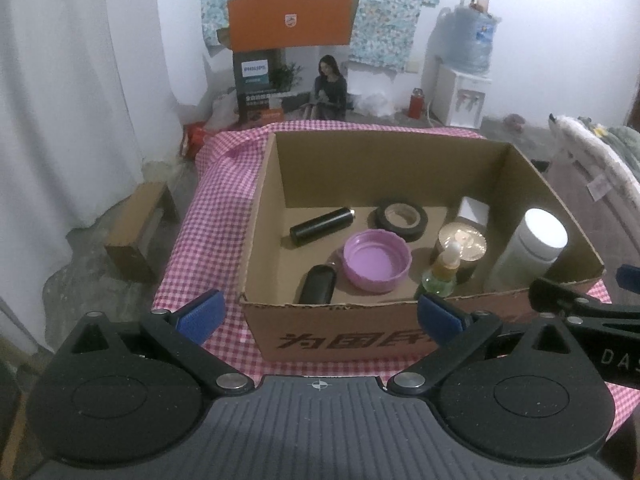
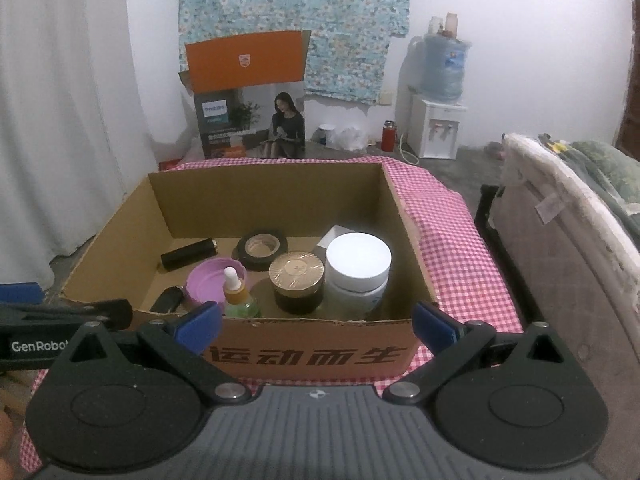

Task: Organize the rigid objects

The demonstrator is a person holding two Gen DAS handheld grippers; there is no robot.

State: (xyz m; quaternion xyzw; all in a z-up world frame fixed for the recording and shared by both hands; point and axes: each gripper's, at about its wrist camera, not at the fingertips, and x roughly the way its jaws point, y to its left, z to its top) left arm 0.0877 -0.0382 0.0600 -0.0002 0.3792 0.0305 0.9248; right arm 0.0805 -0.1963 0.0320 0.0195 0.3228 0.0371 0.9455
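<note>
One box (image 2: 312, 354) sits on the checked cloth (image 2: 452, 240), holding one white jar (image 2: 357, 270), one gold-lidded jar (image 2: 297, 280), one purple lid (image 1: 376, 258), one tape roll (image 1: 401, 217), two black tubes and one dropper bottle (image 2: 236, 294). Both grippers, left (image 1: 318, 314) and right (image 2: 316, 322), gape empty before it.

Dim, flat indoor light with a cool bluish cast in both views, no single source in sight. Overexposed glare on the white jar lid (image 2: 358, 258), blown out to a featureless disc, and a bright sheen on the gold lid (image 2: 296, 269). Soft shadow pooled inside the cardboard box (image 2: 280, 196), under its near wall. Strong fisheye bending toward the edges, with black vignetting in the corners. Slightly soft and noisy throughout; printed text on the box front smeared, far wall (image 1: 540, 20) hazy.
</note>
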